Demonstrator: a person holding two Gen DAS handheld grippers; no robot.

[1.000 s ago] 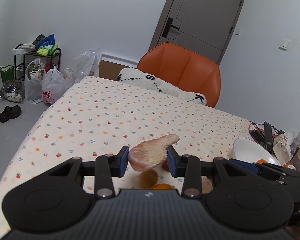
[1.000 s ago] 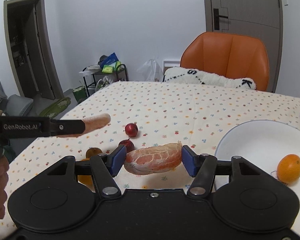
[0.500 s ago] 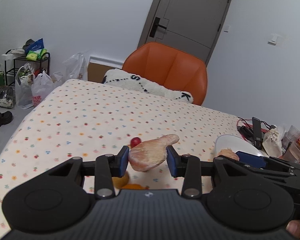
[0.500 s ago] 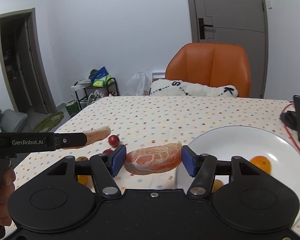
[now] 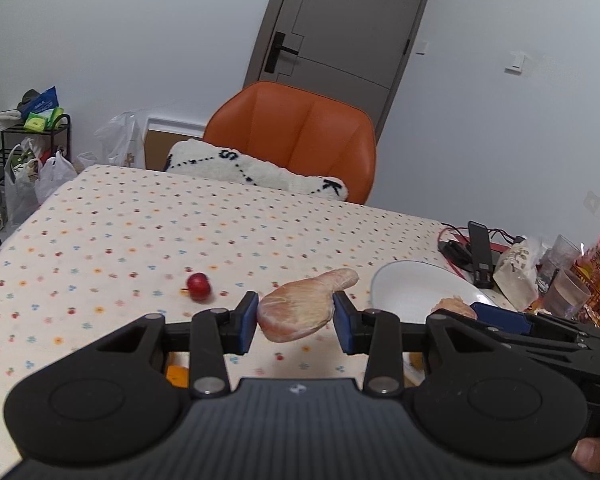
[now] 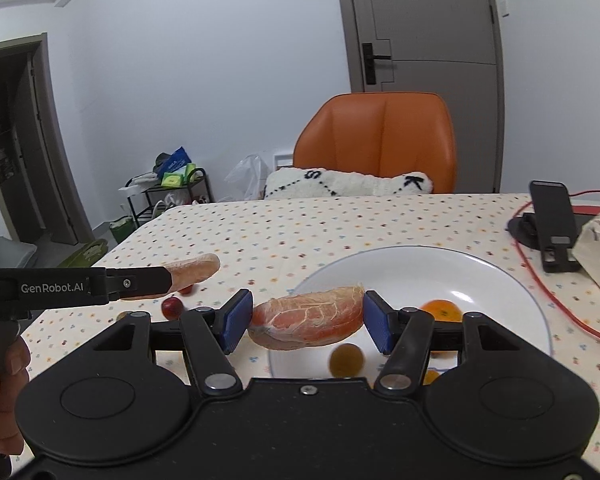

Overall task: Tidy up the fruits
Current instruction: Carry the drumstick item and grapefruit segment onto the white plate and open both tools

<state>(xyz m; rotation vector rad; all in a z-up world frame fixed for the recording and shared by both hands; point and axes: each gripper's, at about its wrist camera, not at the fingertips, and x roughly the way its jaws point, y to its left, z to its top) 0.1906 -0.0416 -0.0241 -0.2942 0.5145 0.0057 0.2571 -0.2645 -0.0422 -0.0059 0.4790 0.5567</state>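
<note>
Held a peeled pomelo segment (image 6: 306,322) between the blue pads (image 6: 236,320) of the right gripper (image 6: 306,322), long axis lying across from pad to pad, pointed tip up and to the right. Closed on it from both ends, raised above the near left rim of the white plate (image 6: 500,280). Carried level, aimed toward the orange chair (image 6: 380,140).

Gripped a second segment (image 5: 304,304) in the left gripper (image 5: 296,316), pads pressed on its thick end, narrow end pointed up and right toward the plate. Kept in the air over the cloth, just left of the plate. Seen from the right wrist as a black bar at the left edge, with a hand (image 6: 0,392) around its handle.

On the plate: an orange (image 6: 440,310) on the far side of the right-hand pad, a small brownish fruit (image 6: 346,360) lower down. On the dotted tablecloth (image 5: 140,220): a small red fruit (image 5: 199,286), well apart from the plate.

Beyond: a white cushion (image 5: 256,172) on the chair, a grey door (image 5: 340,32), a phone stand (image 6: 552,224) with a red cable (image 6: 560,304), bags and a rack (image 5: 24,144) by the wall.
</note>
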